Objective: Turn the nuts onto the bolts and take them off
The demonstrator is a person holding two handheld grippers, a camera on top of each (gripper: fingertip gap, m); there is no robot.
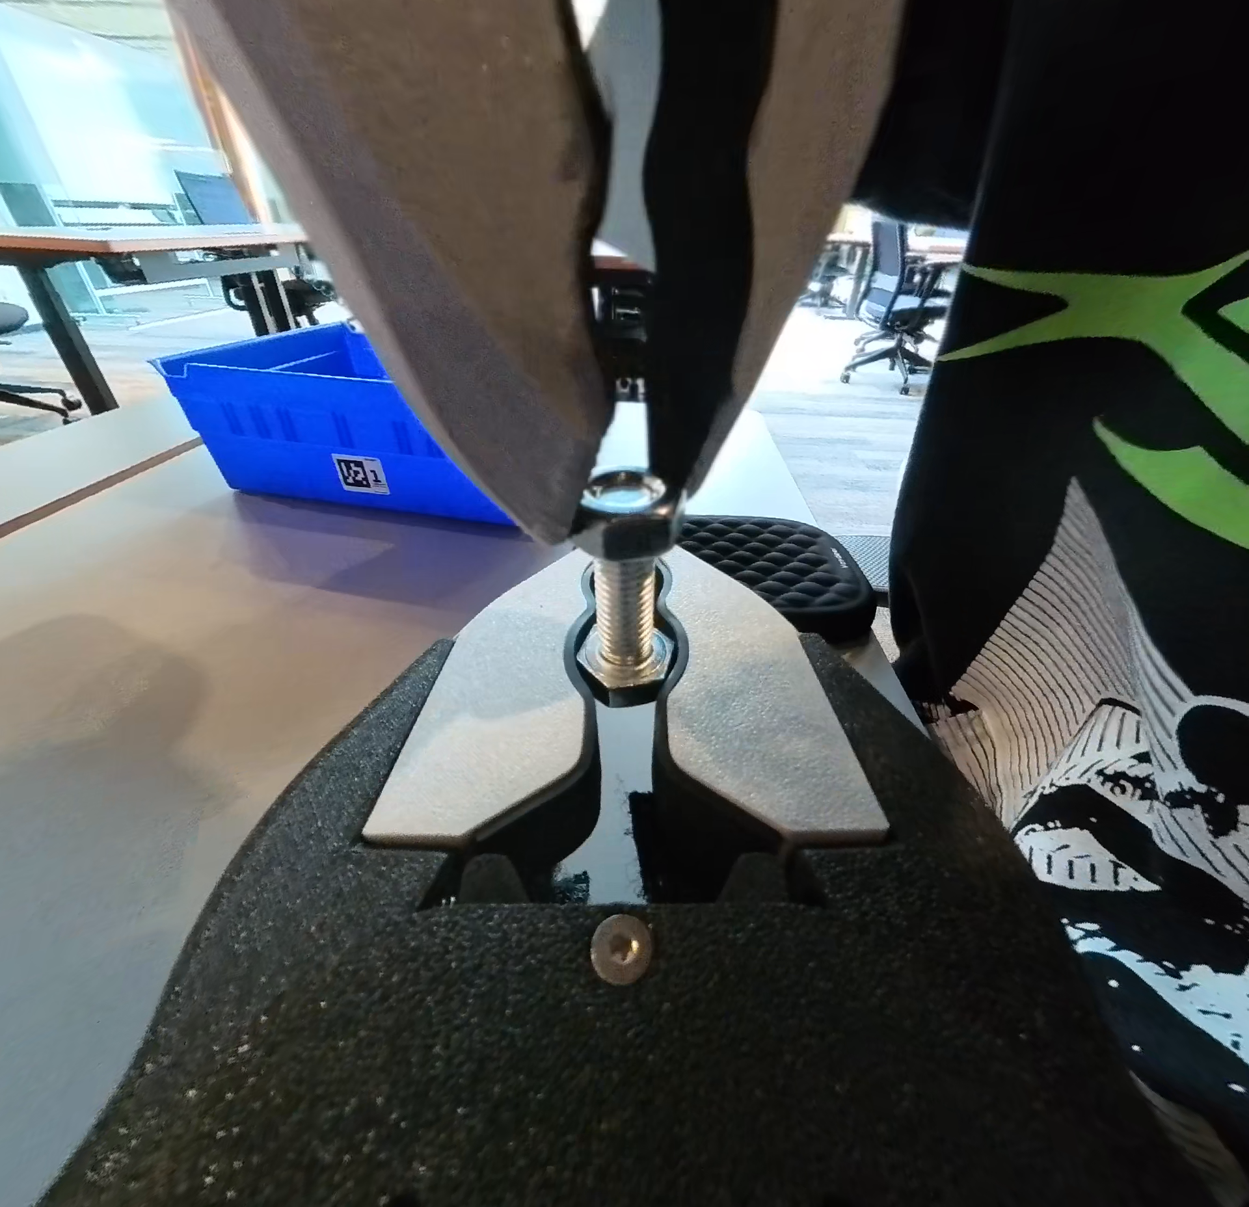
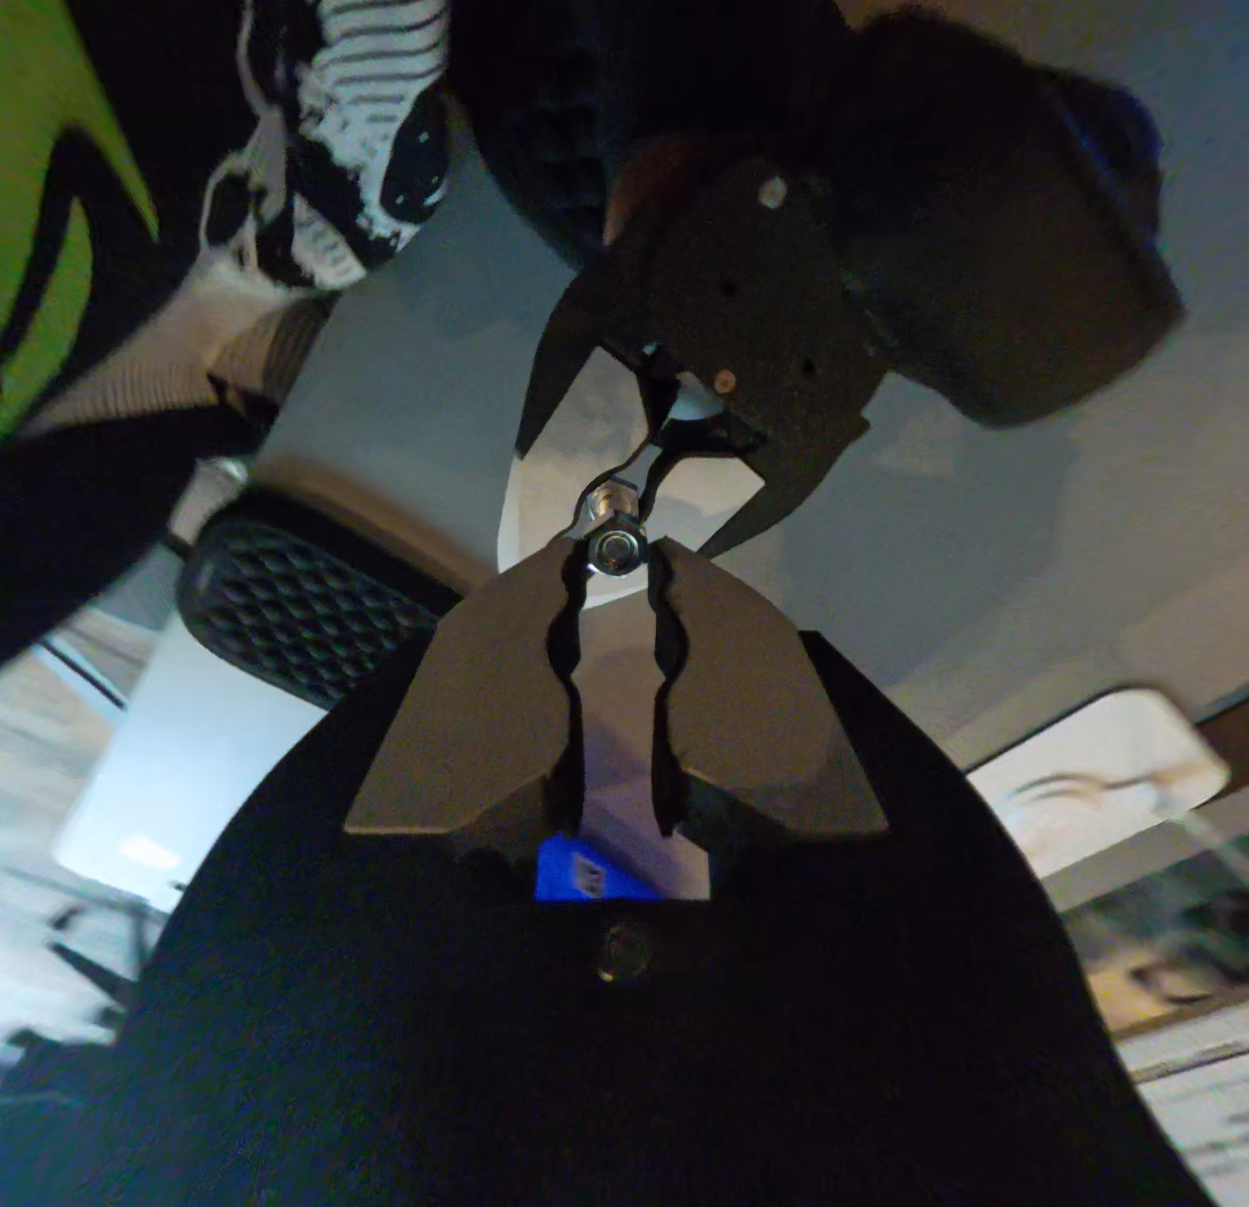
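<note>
A silver bolt (image 1: 623, 607) is held in the air above the grey table (image 1: 169, 668), its threaded shaft pointing away from my left gripper. My left gripper (image 1: 625, 587) is shut on the bolt, with the hex head (image 1: 625, 676) seated in a notch between the jaws. A silver nut (image 1: 625, 509) sits at the shaft's far end. My right gripper (image 1: 622, 516) comes from above and pinches the nut between its fingertips. The right wrist view shows the nut (image 2: 615, 553) end-on between my right gripper's tips (image 2: 616, 558), with the left gripper (image 2: 608, 507) behind it.
A blue plastic bin (image 1: 304, 424) stands on the table at the back left. A black quilted pad (image 1: 777, 566) lies at the table's right edge, also in the right wrist view (image 2: 304, 607). A person's black printed shirt (image 1: 1081, 533) fills the right. Desks and office chairs (image 1: 892, 310) stand behind.
</note>
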